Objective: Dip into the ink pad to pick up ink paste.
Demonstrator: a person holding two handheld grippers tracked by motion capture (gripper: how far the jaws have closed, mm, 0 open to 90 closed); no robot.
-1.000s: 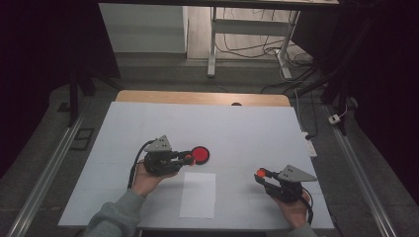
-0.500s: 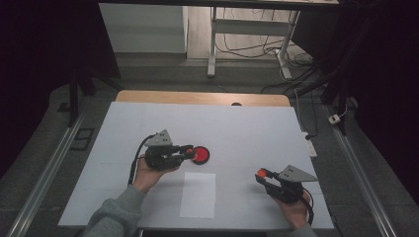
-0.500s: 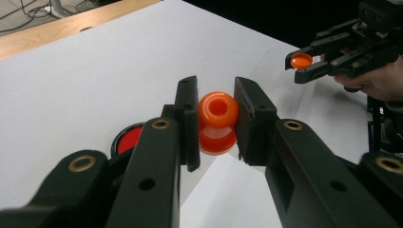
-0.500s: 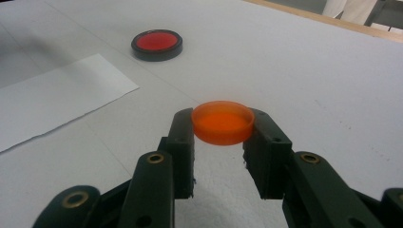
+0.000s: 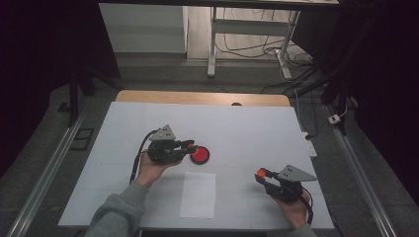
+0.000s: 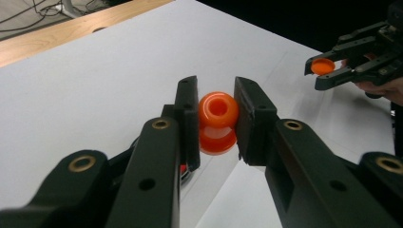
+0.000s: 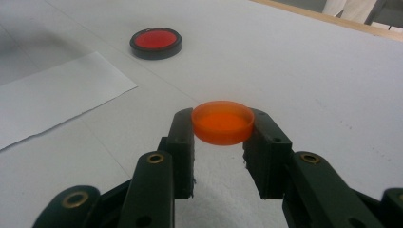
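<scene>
Pinching a glossy orange spool (image 6: 218, 122), the left claw (image 6: 217, 114) gripped its rounded sides; it probably was light, stiff, slippery. The right claw (image 7: 222, 128) clamped an orange cap (image 7: 222, 121) by its rim.

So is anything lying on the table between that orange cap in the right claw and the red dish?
Nothing visible: from the orange cap in the right claw to the red dish is bare table; the paper sheet lies off to one side.

The high view is looking down and forward over the desk (image 5: 247, 123). Each gripper view is looking low along its own jaws, close to the surface. Both the high and right gripper views are sharing the red disc (image 7: 156, 42) near 11 o'clock.
</scene>
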